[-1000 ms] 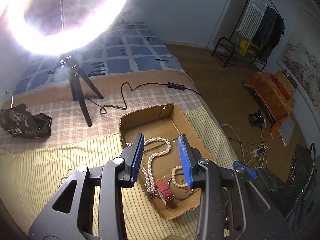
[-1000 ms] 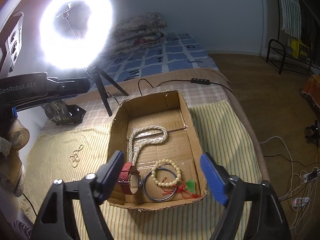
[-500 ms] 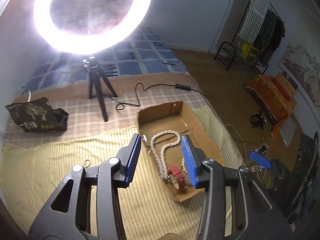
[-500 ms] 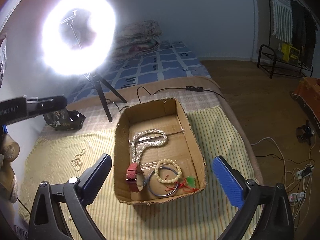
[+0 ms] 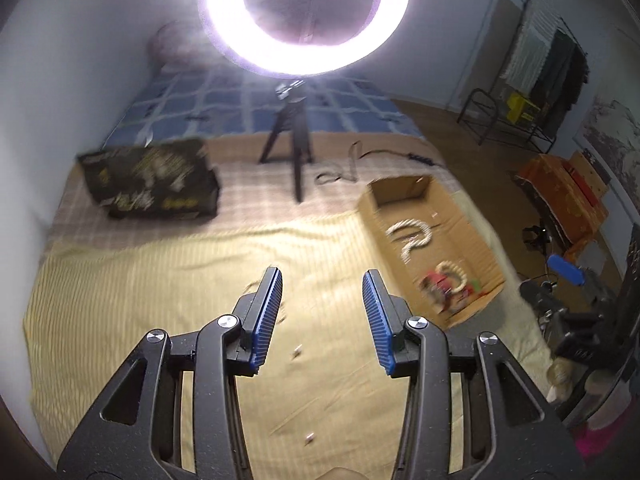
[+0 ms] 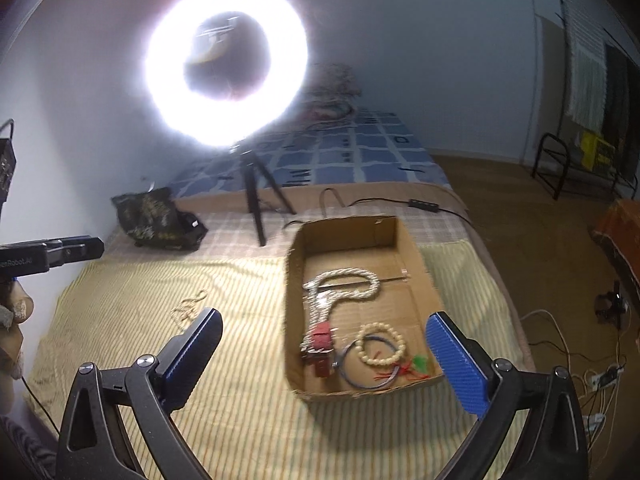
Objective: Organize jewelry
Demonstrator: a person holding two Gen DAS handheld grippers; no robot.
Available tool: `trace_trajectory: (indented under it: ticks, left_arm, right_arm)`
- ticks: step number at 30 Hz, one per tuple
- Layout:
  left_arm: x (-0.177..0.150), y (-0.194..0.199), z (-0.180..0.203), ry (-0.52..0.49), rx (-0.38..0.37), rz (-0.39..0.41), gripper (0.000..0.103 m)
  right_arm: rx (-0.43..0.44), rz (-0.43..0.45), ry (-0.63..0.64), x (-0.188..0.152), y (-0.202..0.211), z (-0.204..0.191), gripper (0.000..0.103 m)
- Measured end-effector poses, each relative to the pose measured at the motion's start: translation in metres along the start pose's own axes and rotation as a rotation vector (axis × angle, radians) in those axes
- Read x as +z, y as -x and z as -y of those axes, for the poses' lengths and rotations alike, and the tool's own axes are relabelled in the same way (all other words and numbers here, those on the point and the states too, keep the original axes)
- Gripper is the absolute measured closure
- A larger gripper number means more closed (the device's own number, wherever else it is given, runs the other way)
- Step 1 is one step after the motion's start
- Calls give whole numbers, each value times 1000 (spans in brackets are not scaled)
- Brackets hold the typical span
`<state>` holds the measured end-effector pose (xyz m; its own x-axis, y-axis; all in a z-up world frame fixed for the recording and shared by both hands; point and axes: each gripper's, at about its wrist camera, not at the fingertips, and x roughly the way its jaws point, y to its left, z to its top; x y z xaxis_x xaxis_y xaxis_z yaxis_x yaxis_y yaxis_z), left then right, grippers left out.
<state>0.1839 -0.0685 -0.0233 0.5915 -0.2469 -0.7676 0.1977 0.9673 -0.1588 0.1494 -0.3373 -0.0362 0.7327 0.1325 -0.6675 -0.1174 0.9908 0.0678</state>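
The open brown cardboard box (image 6: 358, 236) between the spread, empty right gripper (image 6: 324, 360) fingers holds a white pearl necklace (image 6: 344, 284), red-strapped watch (image 6: 320, 346), cream bead bracelet (image 6: 380, 346); the left gripper (image 5: 322, 318), part-open and empty, has swung left off the box; a thin loose chain (image 6: 188, 306) lies beyond the right gripper's left finger.

A lit ring light (image 6: 226, 66) stands on a black tripod (image 6: 256, 200) on the bed, its cable (image 6: 376, 202) trailing right toward an inline switch (image 6: 424, 205). A black printed bag (image 6: 156, 220) sits left of the tripod on the checked sheet (image 6: 240, 232). A yellow striped cloth (image 6: 240, 360) lies nearer; a blue patterned quilt (image 6: 352, 156) lies farther back. A clothes rack (image 5: 532, 80) stands across the wooden floor (image 6: 520, 208)
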Motion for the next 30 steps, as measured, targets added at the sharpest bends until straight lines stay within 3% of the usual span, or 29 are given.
trace_trajectory:
  ticks: [5, 11, 15, 19, 21, 30]
  left_arm:
    - [-35, 2, -38, 46, 16, -33, 61]
    - [-74, 7, -58, 61, 7, -61, 61]
    - [-96, 9, -59, 49, -21, -78, 61]
    - [-114, 10, -55, 43, -49, -89, 61]
    - [-122, 8, -53, 44, -65, -107, 65]
    - [-155, -15, -42, 21, -114, -194, 73]
  right_arm:
    - [35, -23, 73, -10, -4, -32, 0]
    - [120, -82, 102, -10, -20, -56, 2]
    - [177, -141, 102, -11, -37, -69, 9]
    - [218, -195, 99, -14, -56, -83, 10]
    - [238, -225, 90, -16, -66, -88, 19]
    - [329, -339, 41, -24, -103, -103, 33]
